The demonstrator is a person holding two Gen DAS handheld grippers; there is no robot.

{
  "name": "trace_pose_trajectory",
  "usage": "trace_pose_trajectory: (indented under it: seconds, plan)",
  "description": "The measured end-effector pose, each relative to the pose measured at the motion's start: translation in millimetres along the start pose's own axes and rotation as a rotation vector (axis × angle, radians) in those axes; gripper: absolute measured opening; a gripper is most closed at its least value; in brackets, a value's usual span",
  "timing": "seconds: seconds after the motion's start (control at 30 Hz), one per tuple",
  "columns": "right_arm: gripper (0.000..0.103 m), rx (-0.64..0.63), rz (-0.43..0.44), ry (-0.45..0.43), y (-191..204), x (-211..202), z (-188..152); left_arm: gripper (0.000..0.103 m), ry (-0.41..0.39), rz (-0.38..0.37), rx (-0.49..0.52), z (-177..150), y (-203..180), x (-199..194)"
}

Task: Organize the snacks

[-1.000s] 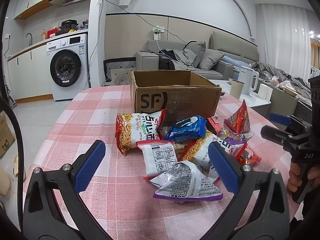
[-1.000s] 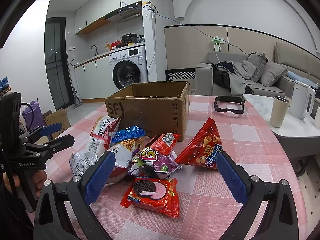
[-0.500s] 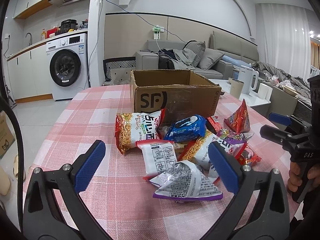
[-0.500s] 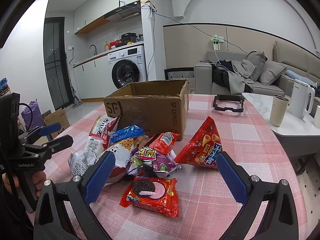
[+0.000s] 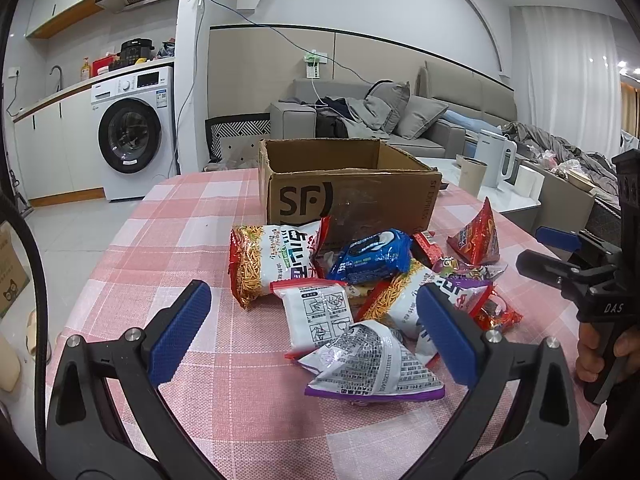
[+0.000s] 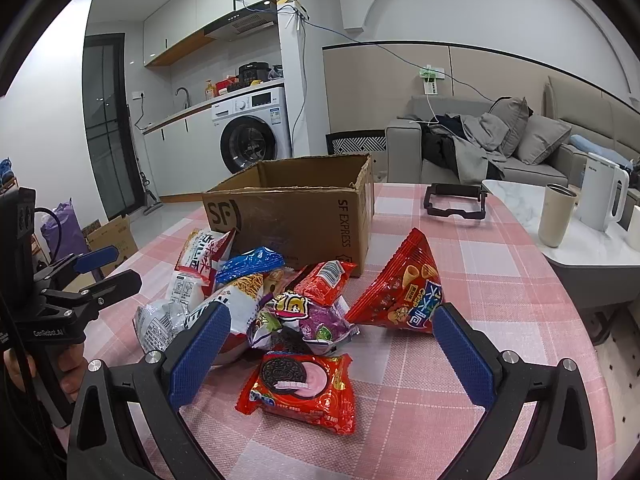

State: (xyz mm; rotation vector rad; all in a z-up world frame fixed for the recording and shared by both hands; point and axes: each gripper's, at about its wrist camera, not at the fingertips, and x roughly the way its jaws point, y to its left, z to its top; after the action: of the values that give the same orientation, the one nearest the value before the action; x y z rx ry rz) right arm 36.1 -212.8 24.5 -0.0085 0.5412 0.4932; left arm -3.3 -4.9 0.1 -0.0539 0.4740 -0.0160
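Left gripper (image 5: 314,330): I see both blue pads spread wide, nothing between them, nothing touched. It hangs over the near edge of the checked tablecloth (image 5: 168,248). Just ahead of its fingers lies the snack pile. Nearest, a silver and purple packet (image 5: 372,364); behind that a white packet with line drawings (image 5: 318,314); to the left front a noodle bag (image 5: 266,262); further on a blue cookie pack (image 5: 370,256). Open cardboard box (image 5: 344,196) stands beyond the pile, upright, touching or nearly touching the bags at its base.

Right gripper (image 6: 332,344): pads also fully apart, empty, clear of everything. Directly below its gap, a red sandwich-cookie packet (image 6: 304,384) lies flat on the cloth. Ahead and right, a red cone-snack bag (image 6: 400,292) stands as a pyramid, apart from the box. Ahead left, the rest of the heap, box behind it.

Each gripper shows at the far side of the other's view, a hand (image 5: 600,352) on the right one's grip.
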Motion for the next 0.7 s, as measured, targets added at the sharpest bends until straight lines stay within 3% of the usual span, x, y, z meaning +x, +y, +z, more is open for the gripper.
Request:
trace_pose_trajectory:
  seconds: [0.7]
  plan:
    - [0.103, -0.012, -0.01, 0.031, 2.5, 7.6, 1.5, 0.102, 0.026, 0.023, 0.0, 2.2, 2.7, 6.4]
